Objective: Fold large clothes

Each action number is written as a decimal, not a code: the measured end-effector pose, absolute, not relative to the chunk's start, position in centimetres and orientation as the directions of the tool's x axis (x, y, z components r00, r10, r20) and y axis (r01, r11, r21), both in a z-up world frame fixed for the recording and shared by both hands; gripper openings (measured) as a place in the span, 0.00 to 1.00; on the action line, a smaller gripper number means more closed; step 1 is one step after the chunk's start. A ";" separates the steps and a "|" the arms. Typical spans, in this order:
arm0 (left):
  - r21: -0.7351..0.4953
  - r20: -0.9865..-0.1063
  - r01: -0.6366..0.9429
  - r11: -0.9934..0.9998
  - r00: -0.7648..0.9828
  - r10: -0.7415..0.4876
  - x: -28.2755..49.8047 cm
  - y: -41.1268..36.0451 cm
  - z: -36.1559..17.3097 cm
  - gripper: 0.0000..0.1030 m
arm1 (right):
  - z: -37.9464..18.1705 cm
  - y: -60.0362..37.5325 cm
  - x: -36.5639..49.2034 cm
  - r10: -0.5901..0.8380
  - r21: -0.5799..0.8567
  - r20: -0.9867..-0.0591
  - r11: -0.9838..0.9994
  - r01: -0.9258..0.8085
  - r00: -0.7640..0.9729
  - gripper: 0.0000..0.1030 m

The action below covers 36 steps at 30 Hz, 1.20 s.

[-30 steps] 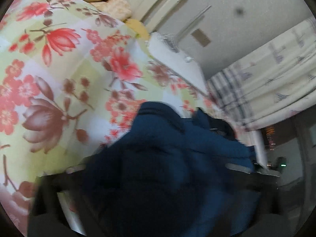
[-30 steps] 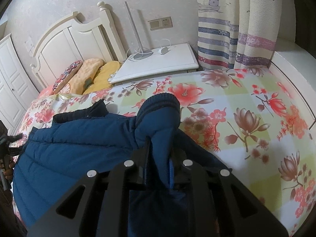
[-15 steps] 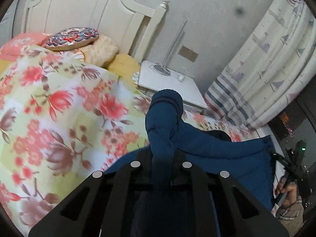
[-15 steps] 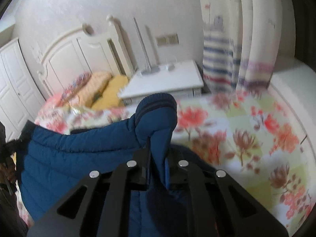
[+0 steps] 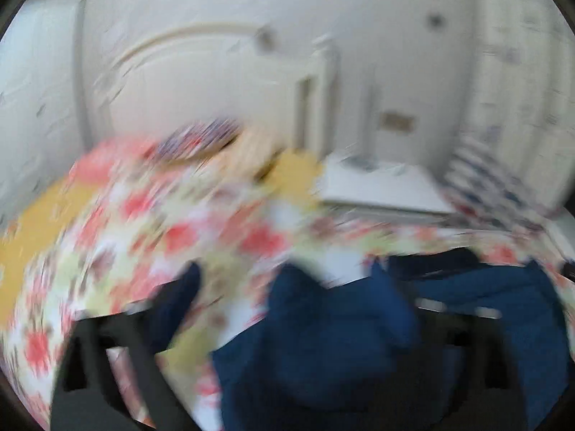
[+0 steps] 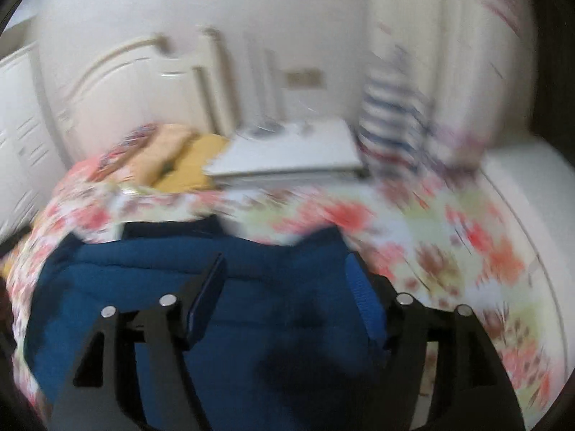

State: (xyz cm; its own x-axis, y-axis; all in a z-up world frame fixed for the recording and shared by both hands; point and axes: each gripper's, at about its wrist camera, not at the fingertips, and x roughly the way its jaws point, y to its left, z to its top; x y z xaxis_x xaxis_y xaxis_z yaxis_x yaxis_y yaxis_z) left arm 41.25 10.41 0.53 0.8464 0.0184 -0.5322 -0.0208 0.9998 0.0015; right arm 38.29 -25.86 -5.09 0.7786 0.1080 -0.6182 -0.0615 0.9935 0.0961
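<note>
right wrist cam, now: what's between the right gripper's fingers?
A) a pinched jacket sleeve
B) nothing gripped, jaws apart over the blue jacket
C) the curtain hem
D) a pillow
B: the right gripper has just been opening; its jaws stand wide apart with the blue padded jacket lying loose below on the floral bedspread, neither pad pressing on it.

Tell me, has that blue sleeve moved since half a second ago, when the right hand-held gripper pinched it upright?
Yes. The blue jacket sleeve has dropped flat below the white nightstand, out of the right hand-held gripper, whose jaws have just been opening, nothing pinched between them.
</note>
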 end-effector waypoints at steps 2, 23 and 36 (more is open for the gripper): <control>0.066 -0.545 0.094 0.993 0.837 -0.043 41.3 5.9 1.4 0.95 | -4.4 -22.2 38.7 0.145 0.041 -0.623 0.987 -0.153 0.769 0.72; 0.178 -0.764 0.141 0.974 0.644 0.047 51.5 -0.9 -12.0 0.96 | -13.8 -11.7 46.3 0.085 -0.158 -0.777 0.932 -0.325 0.624 0.64; 0.185 -0.762 0.139 0.973 0.645 0.053 51.6 -0.9 -12.2 0.96 | -14.1 -12.4 46.8 0.077 -0.136 -0.777 0.949 -0.285 0.625 0.73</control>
State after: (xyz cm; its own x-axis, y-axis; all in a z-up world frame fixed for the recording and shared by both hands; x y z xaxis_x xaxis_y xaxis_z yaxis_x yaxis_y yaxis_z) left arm 51.59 -0.94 -12.16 0.6450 0.0530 -0.7623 0.1390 0.9728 0.1853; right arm 46.80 -12.38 -14.13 0.6252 0.0767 -0.7767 -0.2849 0.9489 -0.1356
